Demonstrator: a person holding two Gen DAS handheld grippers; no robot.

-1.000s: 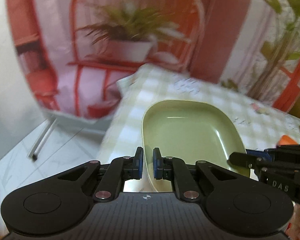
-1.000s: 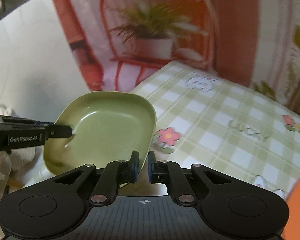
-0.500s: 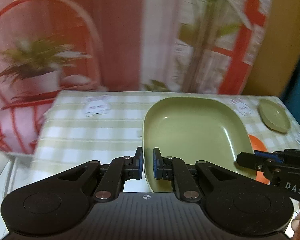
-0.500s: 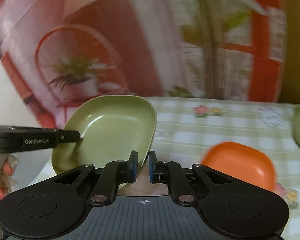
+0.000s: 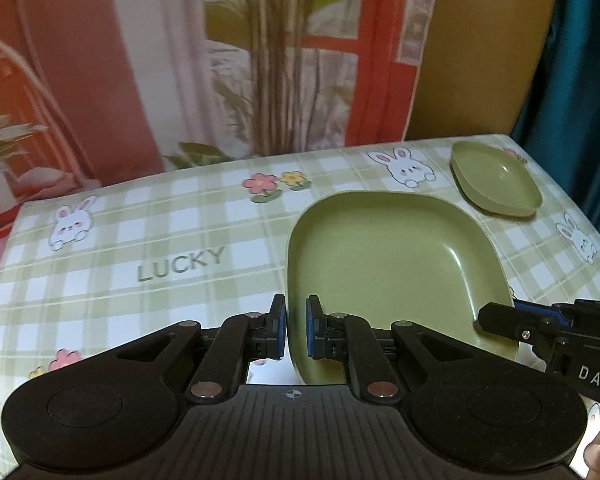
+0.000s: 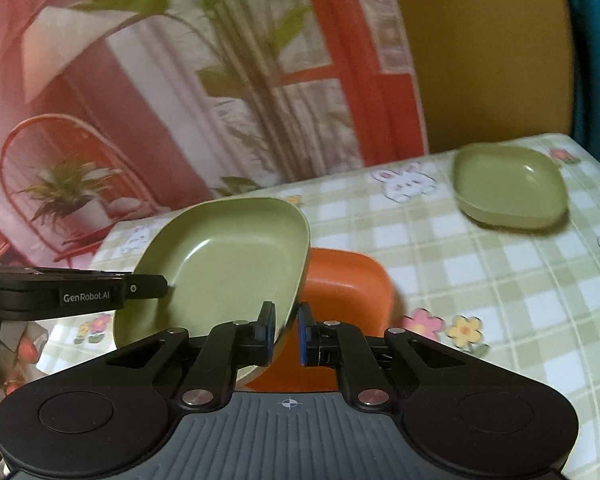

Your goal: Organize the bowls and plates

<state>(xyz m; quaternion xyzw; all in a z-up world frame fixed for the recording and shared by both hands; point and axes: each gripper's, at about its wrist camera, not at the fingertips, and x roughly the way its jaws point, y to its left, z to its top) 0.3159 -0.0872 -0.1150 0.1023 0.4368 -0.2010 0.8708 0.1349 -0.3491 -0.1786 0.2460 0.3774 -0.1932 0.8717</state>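
A large green square plate [image 5: 392, 264] is held in the air between both grippers. My left gripper [image 5: 296, 328] is shut on its left rim. My right gripper [image 6: 286, 334] is shut on its right rim, and the plate [image 6: 224, 264] tilts up to the left in that view. An orange plate [image 6: 344, 284] lies on the table right under the green one. A small green bowl [image 5: 496, 178] sits at the table's far right corner; it also shows in the right wrist view [image 6: 508, 188].
The table [image 5: 160, 240] has a green checked cloth with rabbits, flowers and the word LUCKY. A printed backdrop with plants hangs behind it. A teal curtain [image 5: 580, 60] is at the far right.
Both grippers have swung right with the green plate, from beyond the table's left edge to over the table. The plate now hangs above the orange plate.
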